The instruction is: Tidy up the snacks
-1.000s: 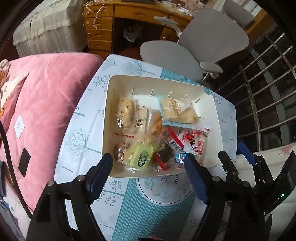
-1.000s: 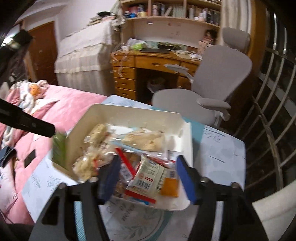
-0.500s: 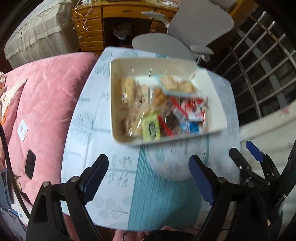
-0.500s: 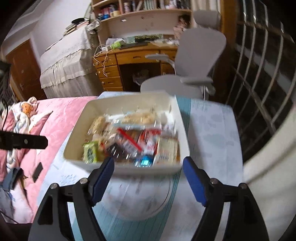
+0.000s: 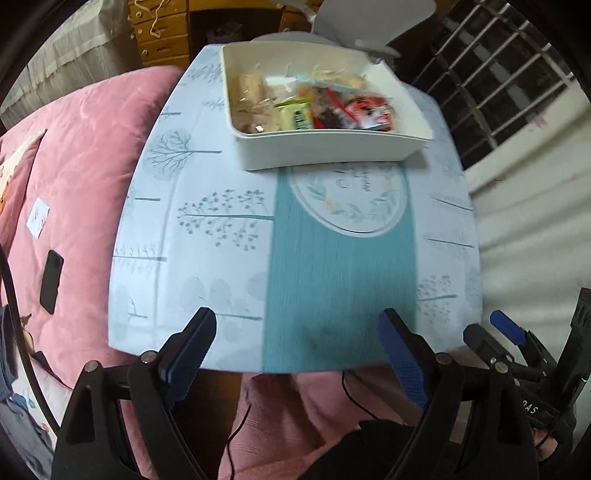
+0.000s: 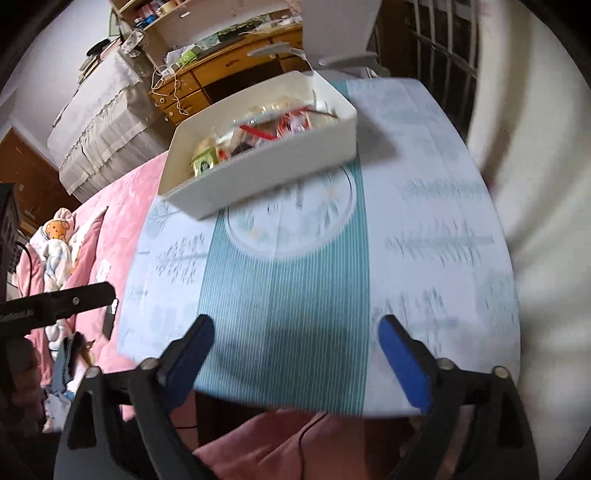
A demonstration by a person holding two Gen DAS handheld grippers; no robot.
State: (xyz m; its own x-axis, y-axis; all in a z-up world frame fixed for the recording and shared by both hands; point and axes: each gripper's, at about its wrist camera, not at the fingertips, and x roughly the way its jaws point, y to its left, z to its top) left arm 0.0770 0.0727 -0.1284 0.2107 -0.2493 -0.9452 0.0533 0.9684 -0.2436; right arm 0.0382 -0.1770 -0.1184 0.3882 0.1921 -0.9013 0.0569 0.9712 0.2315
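A white rectangular bin (image 5: 325, 149) (image 6: 258, 173) stands at the far end of the table and holds several wrapped snacks, among them a green packet (image 5: 295, 116) (image 6: 204, 160) and red packets (image 5: 369, 112). My left gripper (image 5: 295, 350) is open and empty, low over the table's near edge, far from the bin. My right gripper (image 6: 295, 350) is open and empty, also over the near edge. The right gripper's blue fingertips (image 5: 506, 326) show at the lower right of the left wrist view.
The table carries a pale blue tree-print cloth with a teal stripe (image 5: 332, 280) (image 6: 288, 295). A pink bed (image 5: 74, 184) with a black phone (image 5: 51, 280) lies left. A grey chair (image 5: 369, 18), a wooden desk (image 6: 236, 70) and window bars (image 5: 498, 66) stand beyond.
Both grippers have pulled back and away from the bin toward the table's near edge. The bin now looks smaller and farther off. Both grippers stay open and empty.
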